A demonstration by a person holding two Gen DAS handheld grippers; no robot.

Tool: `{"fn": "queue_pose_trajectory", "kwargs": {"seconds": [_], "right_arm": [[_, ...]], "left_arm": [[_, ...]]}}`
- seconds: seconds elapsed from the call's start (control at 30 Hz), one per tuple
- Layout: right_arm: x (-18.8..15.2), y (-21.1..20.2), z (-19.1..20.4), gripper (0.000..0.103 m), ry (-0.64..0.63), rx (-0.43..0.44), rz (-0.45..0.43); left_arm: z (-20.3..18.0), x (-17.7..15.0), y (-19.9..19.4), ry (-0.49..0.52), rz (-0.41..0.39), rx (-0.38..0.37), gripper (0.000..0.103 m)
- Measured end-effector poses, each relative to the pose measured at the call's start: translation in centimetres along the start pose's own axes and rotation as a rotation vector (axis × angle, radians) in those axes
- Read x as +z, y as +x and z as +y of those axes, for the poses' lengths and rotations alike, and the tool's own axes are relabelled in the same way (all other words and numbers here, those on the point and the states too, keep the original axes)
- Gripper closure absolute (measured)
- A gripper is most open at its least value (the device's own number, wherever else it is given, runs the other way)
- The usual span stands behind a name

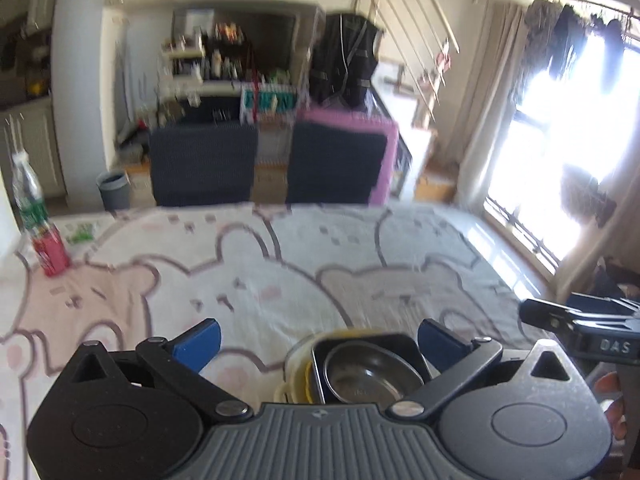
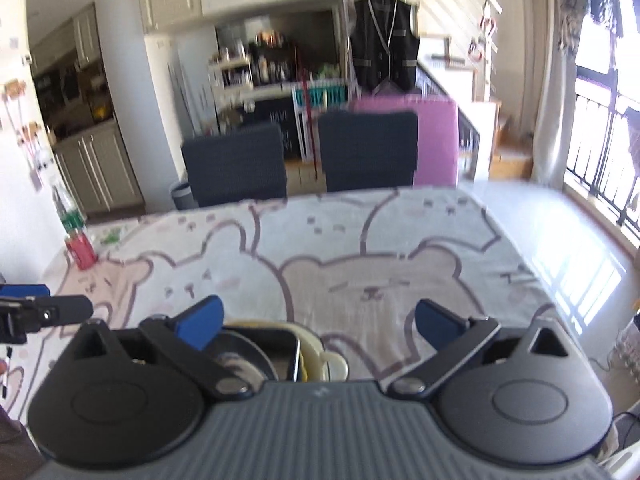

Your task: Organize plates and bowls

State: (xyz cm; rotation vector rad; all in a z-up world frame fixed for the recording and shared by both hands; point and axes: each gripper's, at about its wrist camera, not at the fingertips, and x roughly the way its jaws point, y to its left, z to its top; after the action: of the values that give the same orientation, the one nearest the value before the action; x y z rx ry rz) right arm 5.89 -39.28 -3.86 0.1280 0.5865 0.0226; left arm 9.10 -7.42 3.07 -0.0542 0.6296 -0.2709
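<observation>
Bear-print tablecloth (image 1: 280, 280) bears a round steel bowl (image 1: 372, 376) in stacked dishes.

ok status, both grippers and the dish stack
Left gripper open, empty. Right gripper open, empty. Steel bowl nested in dark square dish on cream-yellow plates, near table edge. Nothing in the way.

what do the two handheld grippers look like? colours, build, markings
Both match: the left gripper and right gripper have blue finger pads on black linkage arms with silver pivot bolts, two round black housings with triangular cut-outs, and a ribbed grey centre plate bearing a small logo. White "DAS" lettering shows on the right gripper's side. No cables or sleeves visible.
</observation>
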Motion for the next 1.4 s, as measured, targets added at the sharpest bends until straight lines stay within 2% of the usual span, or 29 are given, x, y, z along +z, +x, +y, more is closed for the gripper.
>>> {"fn": "queue_pose_trajectory", "kwargs": {"seconds": [0.17, 0.33, 0.47, 0.8, 1.13, 1.4], "right_arm": [[-1.0, -3.3, -0.9, 0.0, 0.009, 0.006, -0.096], [-3.2, -5.3, -1.3, 0.0, -0.002, 0.002, -0.141], [-5.6, -6.5, -1.5, 0.0, -0.015, -0.021, -0.157], [-10.8, -7.8, -0.9, 0.0, -0.047, -0.048, -0.161], [-13.7, -8.7, -0.1, 0.0, -0.09, -0.074, -0.148], [-14.9, -8.3, 0.5, 0.0, -0.124, -0.09, -0.133]], "left_arm": [[-0.8, -1.4, -3.4, 0.005, -0.099, 0.089, 0.0], [-1.0, -4.1, -6.1, -0.017, -0.156, 0.101, 0.0], [-1.7, -6.5, -6.7, -0.003, -0.14, 0.095, 0.0], [-3.1, -12.3, -7.7, 0.042, -0.166, 0.15, 0.0], [-3.1, -15.5, -6.2, 0.077, -0.125, 0.196, 0.0], [-2.7, -17.1, -5.7, 0.076, -0.095, 0.198, 0.0]]}}
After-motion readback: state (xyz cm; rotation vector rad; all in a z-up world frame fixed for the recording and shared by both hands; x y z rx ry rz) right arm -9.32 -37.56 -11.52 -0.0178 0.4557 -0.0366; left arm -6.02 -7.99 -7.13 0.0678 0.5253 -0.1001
